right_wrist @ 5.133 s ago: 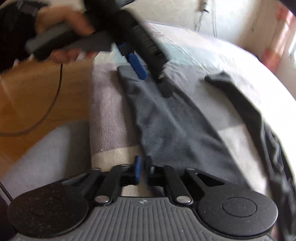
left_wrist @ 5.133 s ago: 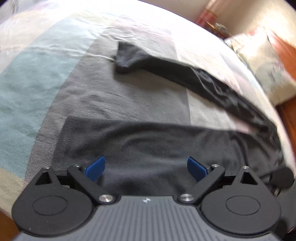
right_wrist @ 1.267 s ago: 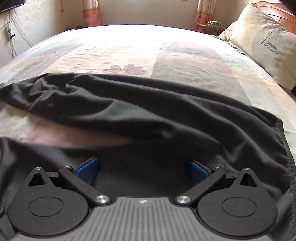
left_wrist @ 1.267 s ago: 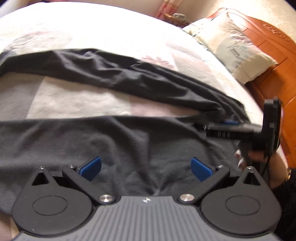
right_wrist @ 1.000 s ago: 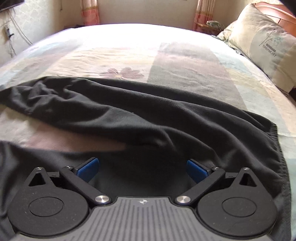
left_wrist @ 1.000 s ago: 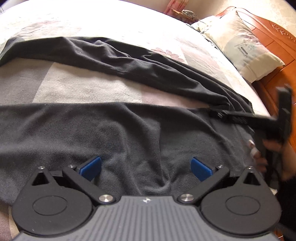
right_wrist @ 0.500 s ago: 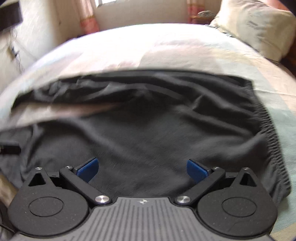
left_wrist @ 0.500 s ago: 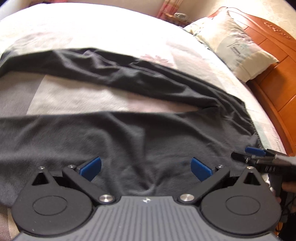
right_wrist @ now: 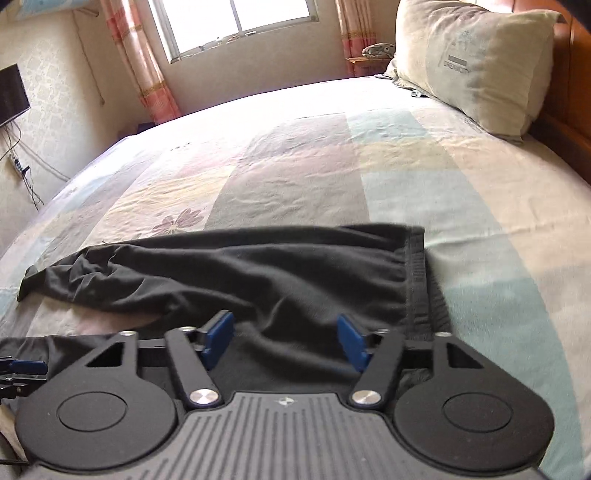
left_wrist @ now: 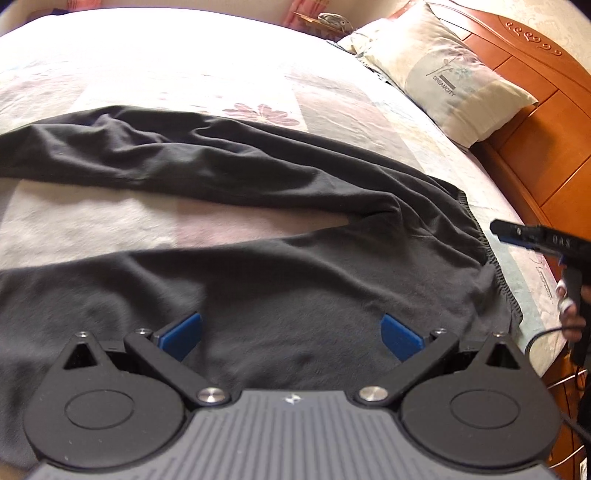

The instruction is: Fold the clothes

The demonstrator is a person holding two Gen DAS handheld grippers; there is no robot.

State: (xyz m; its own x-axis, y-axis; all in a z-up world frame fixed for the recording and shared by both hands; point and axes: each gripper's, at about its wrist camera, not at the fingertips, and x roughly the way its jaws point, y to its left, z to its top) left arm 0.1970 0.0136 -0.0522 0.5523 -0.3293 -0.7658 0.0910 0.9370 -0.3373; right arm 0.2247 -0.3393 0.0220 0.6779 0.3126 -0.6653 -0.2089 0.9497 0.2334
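Note:
Black trousers (left_wrist: pixel 295 266) lie spread across the patchwork bedspread (left_wrist: pixel 166 74), legs running left and the elastic waistband (left_wrist: pixel 495 273) at the right. My left gripper (left_wrist: pixel 291 334) hovers open over the near leg, its blue pads clear of the cloth. My right gripper (right_wrist: pixel 286 339) hangs over the seat of the trousers (right_wrist: pixel 295 273), next to the waistband (right_wrist: pixel 415 266). Its jaws are closing, with cloth below them and nothing pinched. From the left wrist view the right gripper (left_wrist: pixel 509 234) shows side-on, just off the waistband. The left gripper's fingertip (right_wrist: pixel 26 367) peeks in at far left.
A pale pillow (left_wrist: pixel 450 81) leans on the wooden headboard (left_wrist: pixel 535 140) at the right. A hand (left_wrist: pixel 569 314) and a cable are at the bed's right edge. A window (right_wrist: pixel 236 22) with pink curtains and a wall television (right_wrist: pixel 11 96) stand beyond the bed.
The right gripper has drawn back and risen from over the trousers toward the waistband edge, and its jaws have narrowed. The left gripper shifted a little; its jaws stay wide.

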